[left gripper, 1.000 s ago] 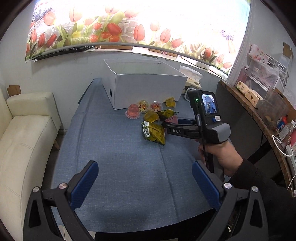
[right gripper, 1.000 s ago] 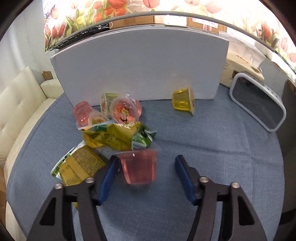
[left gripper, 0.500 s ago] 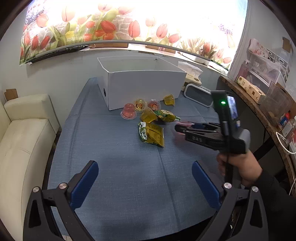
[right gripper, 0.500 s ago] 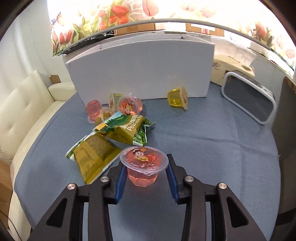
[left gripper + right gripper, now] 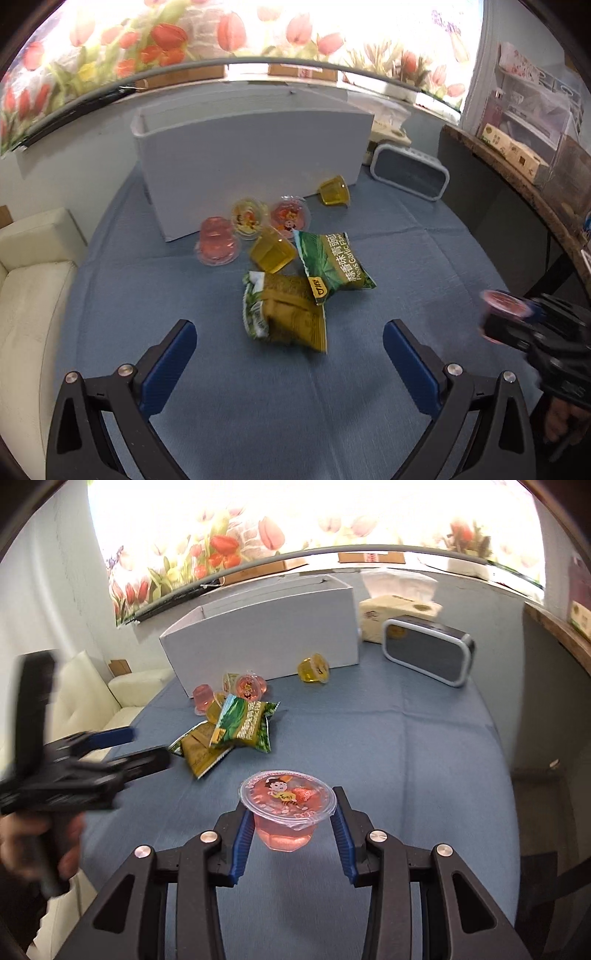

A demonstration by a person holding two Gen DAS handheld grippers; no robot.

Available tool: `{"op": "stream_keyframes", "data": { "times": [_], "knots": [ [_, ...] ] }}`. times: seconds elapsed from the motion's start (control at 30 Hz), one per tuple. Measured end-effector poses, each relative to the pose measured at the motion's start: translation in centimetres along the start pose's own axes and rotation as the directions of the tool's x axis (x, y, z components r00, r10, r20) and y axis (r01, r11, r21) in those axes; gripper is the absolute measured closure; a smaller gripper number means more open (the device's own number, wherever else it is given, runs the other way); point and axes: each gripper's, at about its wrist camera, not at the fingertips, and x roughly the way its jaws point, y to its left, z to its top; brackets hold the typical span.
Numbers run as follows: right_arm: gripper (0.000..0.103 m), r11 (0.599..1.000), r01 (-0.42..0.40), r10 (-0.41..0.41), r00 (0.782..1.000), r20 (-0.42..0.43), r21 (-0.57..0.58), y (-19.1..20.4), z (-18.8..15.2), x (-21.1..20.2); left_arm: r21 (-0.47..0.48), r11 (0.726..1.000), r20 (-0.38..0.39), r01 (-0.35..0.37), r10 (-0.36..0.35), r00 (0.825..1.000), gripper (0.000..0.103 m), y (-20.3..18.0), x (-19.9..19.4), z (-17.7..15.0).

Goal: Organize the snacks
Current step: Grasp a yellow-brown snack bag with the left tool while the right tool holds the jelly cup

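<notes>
My right gripper (image 5: 291, 825) is shut on a pink jelly cup (image 5: 286, 818) with a cartoon lid, held upright above the blue tablecloth; it shows blurred at the right edge of the left wrist view as the pink jelly cup (image 5: 504, 304). My left gripper (image 5: 290, 354) is open and empty, its fingers either side of a brown-green snack bag (image 5: 291, 312). A green pea bag (image 5: 332, 264) lies just beyond. Several jelly cups, pink (image 5: 216, 242) and yellow (image 5: 273, 253), lie before the white box (image 5: 251, 158).
A grey speaker (image 5: 410, 175) and a tissue box (image 5: 397, 614) stand right of the white box. A lone yellow cup (image 5: 334, 190) lies by the box corner. A cream sofa (image 5: 29, 280) is left of the table, a dark shelf (image 5: 517, 173) right.
The right gripper closed on the pink jelly cup, lifted it and drew it back from the pile to the right. The left gripper moved forward and down toward the snack bags.
</notes>
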Motion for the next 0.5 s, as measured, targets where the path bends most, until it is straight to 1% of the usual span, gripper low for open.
{"op": "stream_keyframes", "data": {
  "times": [0.07,0.17,0.27,0.37,0.4,0.43,0.47,0.5],
  "knots": [
    [0.060,1.000,-0.007,0.007,1.000,0.007,0.009,-0.2,-0.5,-0.8,0.017,1.000,-0.014,-0.017,0.017,1.000,0.000,-0.1,1.5,0.3],
    [0.060,1.000,0.007,-0.008,1.000,0.013,0.007,-0.2,-1.1,-1.7,0.038,0.999,-0.031,-0.028,0.029,0.999,0.000,-0.1,3.1,0.5],
    [0.060,1.000,-0.007,0.007,1.000,0.015,0.029,-0.4,-1.6,-2.1,0.052,0.998,-0.038,-0.032,0.034,0.999,0.000,-0.3,3.9,0.5],
    [0.060,0.999,-0.020,0.020,1.000,0.018,0.046,-0.4,-1.8,-2.2,0.057,0.997,-0.054,-0.051,0.054,0.997,0.000,-0.4,4.9,0.4],
    [0.060,0.998,-0.028,0.027,0.999,0.018,0.053,-0.4,-1.8,-2.2,0.057,0.996,-0.056,-0.064,0.067,0.996,0.001,-0.3,5.0,0.3],
    [0.060,0.998,-0.036,0.034,0.999,0.020,0.058,-0.3,-1.8,-2.3,0.056,0.996,-0.063,-0.072,0.075,0.995,0.005,-0.3,5.3,0.2],
    [0.060,0.998,-0.035,0.034,0.999,0.022,0.057,-0.3,-1.8,-2.4,0.054,0.996,-0.075,-0.076,0.080,0.994,0.015,-0.2,5.5,0.0],
    [0.060,0.998,-0.028,0.027,0.999,0.026,0.051,-0.2,-1.8,-2.4,0.053,0.996,-0.064,-0.073,0.076,0.995,0.018,0.0,5.5,-0.1]
  ]
}}
